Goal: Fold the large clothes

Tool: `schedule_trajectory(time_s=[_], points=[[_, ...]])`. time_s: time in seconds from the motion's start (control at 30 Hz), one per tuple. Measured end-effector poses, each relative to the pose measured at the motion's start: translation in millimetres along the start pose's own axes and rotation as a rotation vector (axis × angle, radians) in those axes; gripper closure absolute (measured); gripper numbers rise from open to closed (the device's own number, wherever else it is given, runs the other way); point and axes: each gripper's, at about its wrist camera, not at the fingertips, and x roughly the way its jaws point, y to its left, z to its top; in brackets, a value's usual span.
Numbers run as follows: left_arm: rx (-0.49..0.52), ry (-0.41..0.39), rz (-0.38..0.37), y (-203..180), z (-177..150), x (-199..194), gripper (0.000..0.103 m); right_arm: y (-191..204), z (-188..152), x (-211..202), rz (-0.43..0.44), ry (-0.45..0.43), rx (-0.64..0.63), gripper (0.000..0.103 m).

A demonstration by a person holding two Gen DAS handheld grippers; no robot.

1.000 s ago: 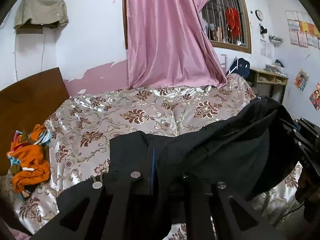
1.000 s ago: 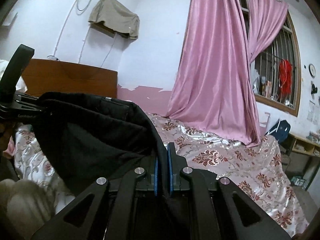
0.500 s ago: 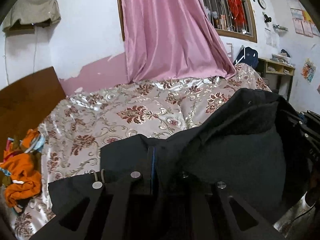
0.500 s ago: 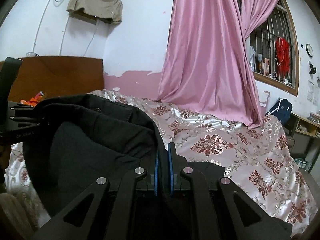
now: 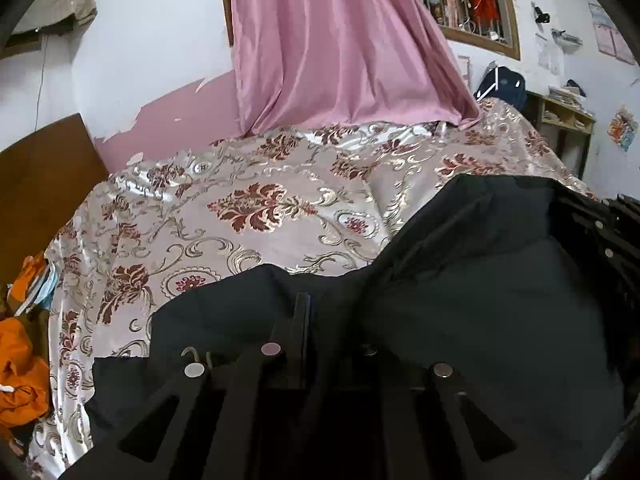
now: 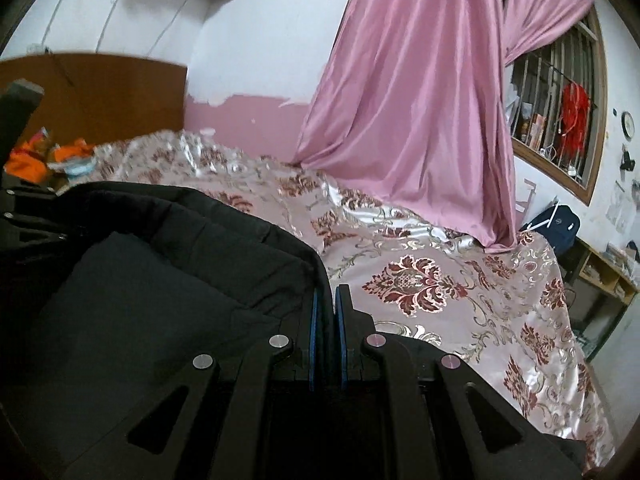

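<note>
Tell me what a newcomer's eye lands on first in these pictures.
First the black garment, bunched in the foreground and stretched between the left gripper and the right gripper, both with jaws shut on it. Behind it the shiny floral bedspread covers the bed, and a pink curtain hangs down onto its far edge.

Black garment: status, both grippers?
Left gripper and right gripper both shut on the black garment. Garment slung between them over the floral bedspread. Orange clothes off to the side, nothing blocking.
</note>
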Motion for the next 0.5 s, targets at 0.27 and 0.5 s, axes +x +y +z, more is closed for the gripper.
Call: schedule_trajectory(time_s=[0.27, 0.5], points=[[-0.031, 0.040, -0.017, 10, 4, 32, 0.094, 12, 11, 45, -0.023, 0.026, -0.020, 0.095], [0.007, 0.071, 0.011, 1, -5, 50, 0.090, 18, -3, 72, -0.013, 0.078, -0.020, 0.093]])
